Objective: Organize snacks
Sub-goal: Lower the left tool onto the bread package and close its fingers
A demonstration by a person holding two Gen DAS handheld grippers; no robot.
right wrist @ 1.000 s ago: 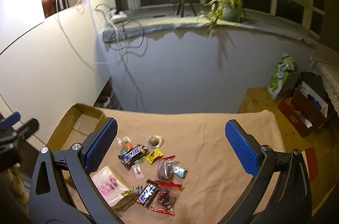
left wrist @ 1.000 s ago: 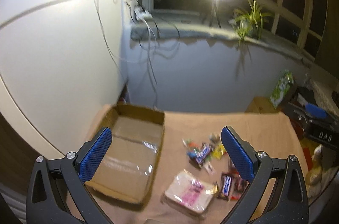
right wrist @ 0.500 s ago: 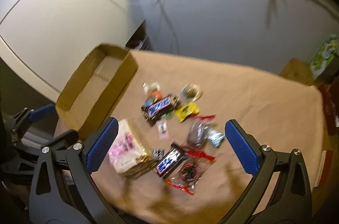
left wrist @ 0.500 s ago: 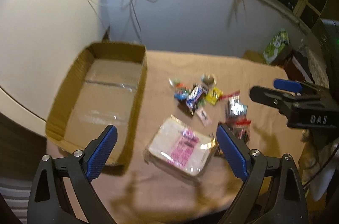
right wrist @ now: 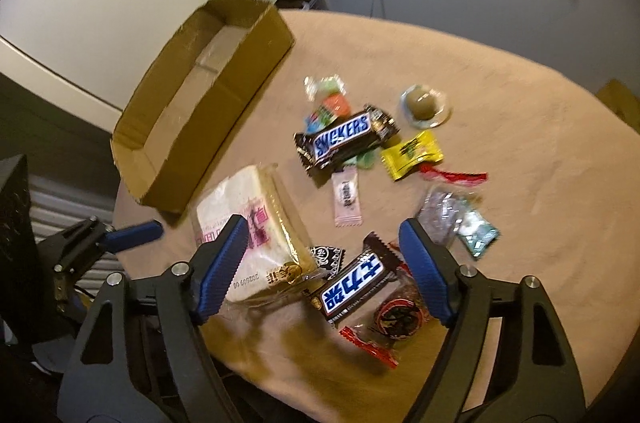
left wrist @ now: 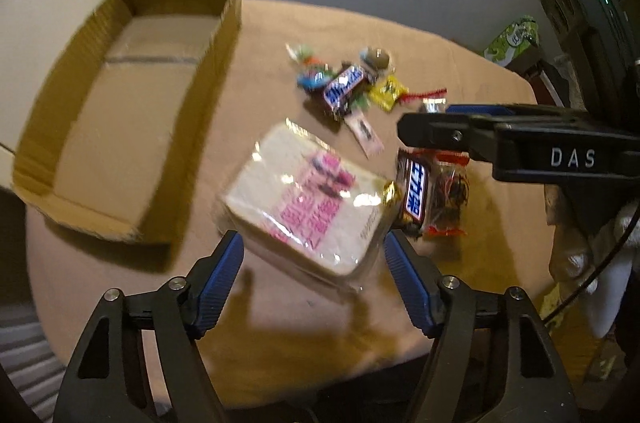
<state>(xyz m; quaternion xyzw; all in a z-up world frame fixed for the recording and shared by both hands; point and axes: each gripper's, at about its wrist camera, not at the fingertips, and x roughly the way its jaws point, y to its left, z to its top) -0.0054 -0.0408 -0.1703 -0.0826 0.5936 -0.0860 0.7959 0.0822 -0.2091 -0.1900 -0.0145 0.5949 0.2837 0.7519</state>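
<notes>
Snacks (right wrist: 347,138) beside cardboard box (left wrist: 120,103)

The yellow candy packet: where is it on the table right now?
In the right wrist view the yellow candy packet lies mid-table, just right of the Snickers bar, below the round clear-wrapped sweet and touching the red wrapper.

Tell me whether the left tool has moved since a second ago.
Yes. The left tool has dropped toward the table and closed in on the wrapped white snack pack; the cardboard box looms larger.
</notes>
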